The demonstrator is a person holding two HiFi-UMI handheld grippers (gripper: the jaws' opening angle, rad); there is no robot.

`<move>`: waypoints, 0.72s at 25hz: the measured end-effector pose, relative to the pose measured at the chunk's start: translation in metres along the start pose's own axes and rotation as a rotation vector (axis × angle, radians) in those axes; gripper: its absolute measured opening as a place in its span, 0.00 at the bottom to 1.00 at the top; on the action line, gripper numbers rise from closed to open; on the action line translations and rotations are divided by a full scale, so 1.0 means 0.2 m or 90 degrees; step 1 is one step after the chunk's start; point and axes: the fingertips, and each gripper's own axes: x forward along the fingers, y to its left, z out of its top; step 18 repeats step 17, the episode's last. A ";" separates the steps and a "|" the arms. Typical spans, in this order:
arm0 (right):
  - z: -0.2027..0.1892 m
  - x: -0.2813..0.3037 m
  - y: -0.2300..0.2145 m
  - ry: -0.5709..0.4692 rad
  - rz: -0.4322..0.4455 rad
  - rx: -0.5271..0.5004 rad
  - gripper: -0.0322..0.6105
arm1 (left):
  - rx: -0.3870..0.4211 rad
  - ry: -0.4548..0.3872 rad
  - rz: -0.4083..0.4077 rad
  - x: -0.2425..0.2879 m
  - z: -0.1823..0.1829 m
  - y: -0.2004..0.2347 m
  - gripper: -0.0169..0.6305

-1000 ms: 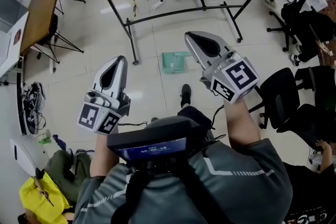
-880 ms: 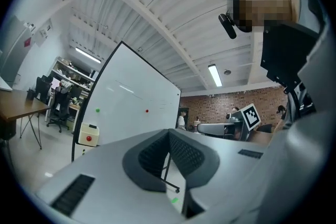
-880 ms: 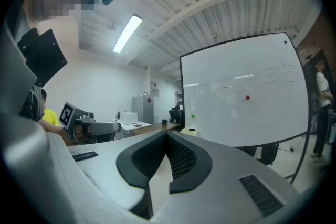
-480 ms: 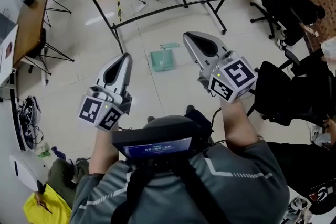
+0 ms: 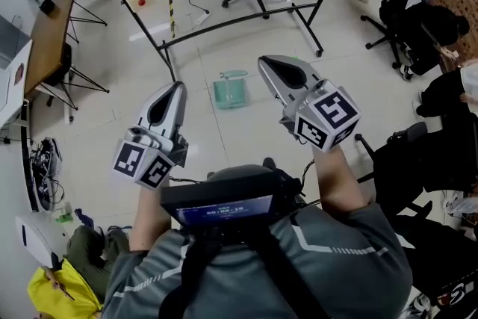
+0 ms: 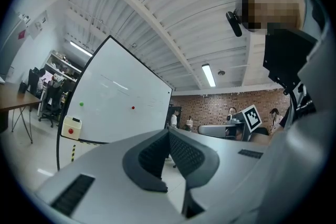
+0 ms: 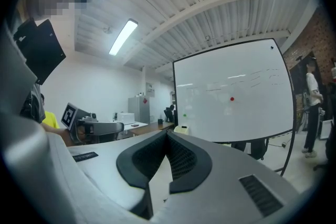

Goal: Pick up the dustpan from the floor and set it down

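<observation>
Tiled office floor (image 5: 224,132) carries a green dustpan (image 5: 230,92), lying near a whiteboard stand (image 5: 246,17).
Left claw (image 5: 176,86) and right claw (image 5: 263,60) hover level above it, one to each side, both closed and empty.

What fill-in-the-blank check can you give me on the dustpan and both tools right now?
The green dustpan lies on the ____.
The jaws of the left tool are ____, with no object between them.
The right tool, its jaws likewise together, holds ____.
Missing words: floor; shut; nothing.
</observation>
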 end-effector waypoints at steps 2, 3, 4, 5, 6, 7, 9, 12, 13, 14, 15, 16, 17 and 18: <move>0.01 -0.03 -0.02 0.001 0.004 0.003 0.08 | -0.001 0.001 0.001 0.03 0.00 -0.04 0.07; 0.01 -0.04 -0.03 0.001 0.005 0.003 0.08 | -0.001 0.000 0.000 0.03 0.00 -0.06 0.07; 0.01 -0.05 -0.04 0.001 0.006 0.001 0.08 | 0.001 -0.001 -0.002 0.04 0.00 -0.07 0.07; 0.01 -0.05 -0.04 0.001 0.007 -0.001 0.08 | 0.005 -0.002 -0.004 0.05 0.00 -0.08 0.07; 0.01 -0.05 -0.05 0.001 0.008 -0.003 0.08 | 0.010 -0.002 -0.006 0.05 -0.01 -0.09 0.07; 0.01 -0.04 -0.06 0.002 0.009 -0.004 0.08 | 0.012 -0.001 -0.006 0.06 -0.01 -0.10 0.07; 0.01 -0.05 -0.07 0.002 0.014 -0.003 0.08 | 0.010 0.005 0.000 0.07 -0.02 -0.10 0.07; 0.02 -0.05 -0.07 0.002 0.018 -0.001 0.08 | 0.005 0.005 0.008 0.07 -0.02 -0.10 0.07; 0.03 -0.06 -0.06 0.002 0.020 -0.003 0.08 | 0.005 0.005 0.008 0.07 -0.01 -0.11 0.07; 0.03 -0.06 -0.06 0.002 0.021 -0.004 0.08 | 0.005 0.005 0.008 0.06 -0.01 -0.12 0.07; 0.03 -0.07 -0.06 0.003 0.022 -0.005 0.08 | 0.005 0.005 0.008 0.06 -0.01 -0.12 0.07; 0.03 -0.07 -0.06 0.005 0.023 -0.005 0.08 | 0.004 0.005 0.007 0.06 -0.01 -0.13 0.07; 0.03 -0.07 -0.06 0.006 0.023 -0.005 0.08 | 0.003 0.005 0.008 0.06 -0.01 -0.14 0.07; 0.03 -0.07 -0.06 0.006 0.023 -0.005 0.08 | 0.003 0.005 0.008 0.06 -0.01 -0.14 0.07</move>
